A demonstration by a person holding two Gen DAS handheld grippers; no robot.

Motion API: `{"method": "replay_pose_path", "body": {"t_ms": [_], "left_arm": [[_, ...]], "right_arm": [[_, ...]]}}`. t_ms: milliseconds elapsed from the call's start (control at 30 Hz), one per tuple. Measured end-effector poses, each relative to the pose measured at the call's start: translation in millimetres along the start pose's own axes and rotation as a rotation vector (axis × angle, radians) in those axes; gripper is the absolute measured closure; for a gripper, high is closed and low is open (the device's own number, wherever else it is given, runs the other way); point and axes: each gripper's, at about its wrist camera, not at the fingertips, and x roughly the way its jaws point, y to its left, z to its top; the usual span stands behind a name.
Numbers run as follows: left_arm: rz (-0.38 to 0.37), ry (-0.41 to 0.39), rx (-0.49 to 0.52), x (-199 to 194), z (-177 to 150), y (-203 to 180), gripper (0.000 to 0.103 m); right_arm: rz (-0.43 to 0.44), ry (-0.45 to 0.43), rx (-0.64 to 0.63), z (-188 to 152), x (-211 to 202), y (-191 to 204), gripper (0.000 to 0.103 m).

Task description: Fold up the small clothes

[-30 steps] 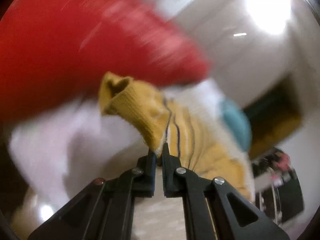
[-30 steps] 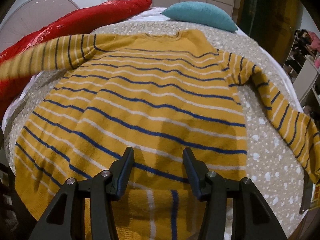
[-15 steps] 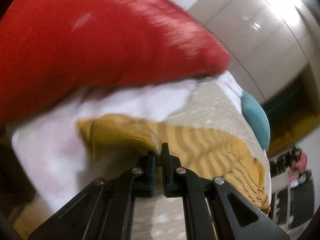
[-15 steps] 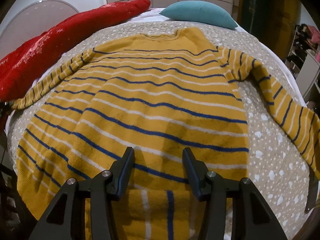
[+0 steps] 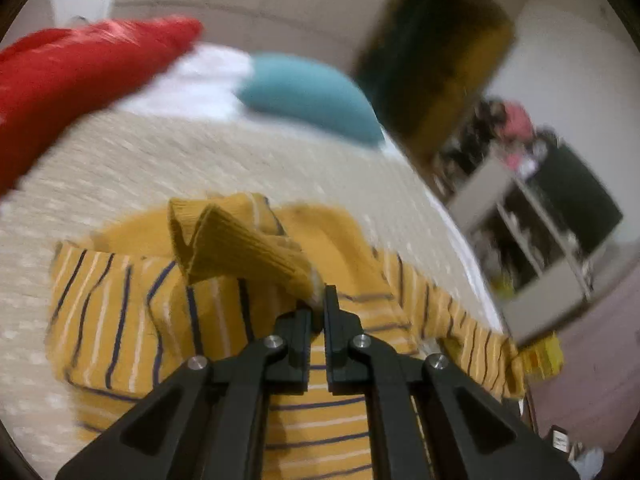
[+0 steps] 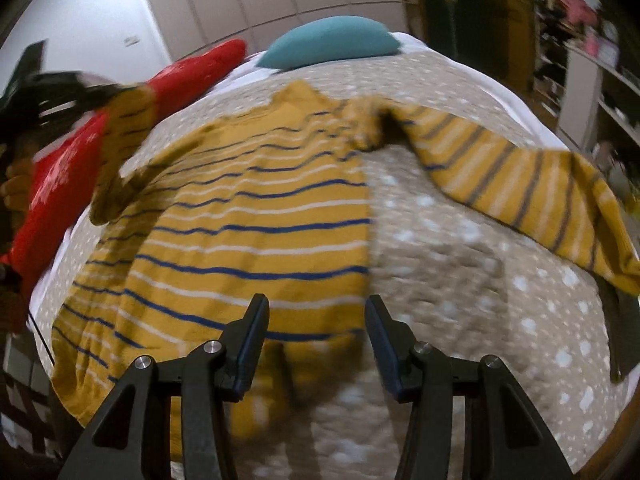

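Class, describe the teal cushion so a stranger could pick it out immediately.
Start at the bed's speckled beige cover, where the yellow striped sweater lies. At its far end, beyond the sweater's collar, sits the teal cushion. The bedding beside it is red; it alone is teal.

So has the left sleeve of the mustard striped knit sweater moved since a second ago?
Yes. The sleeve cuff, pinched in the left tongs, has swung away from the red cushion and now hangs over the sweater's body.
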Motion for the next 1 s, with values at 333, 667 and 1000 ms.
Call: {"method": "replay_pose_path", "body": {"t_ms": [333, 667, 1000], "left_arm": [[-0.050, 0.129, -0.031, -28, -61, 8, 0.044], [0.332, -0.075, -0.047, -189, -134, 77, 0.033], [0.548, -0.178, -0.288, -287, -217, 171, 0.031]], "right_arm": [[0.010, -0.011, 0.097, -1, -8, -42, 0.049], [0.175, -0.032, 0.030, 72, 21, 9, 0.039], [0.091, 0.133, 0.078, 145, 145, 47, 0.086]]}}
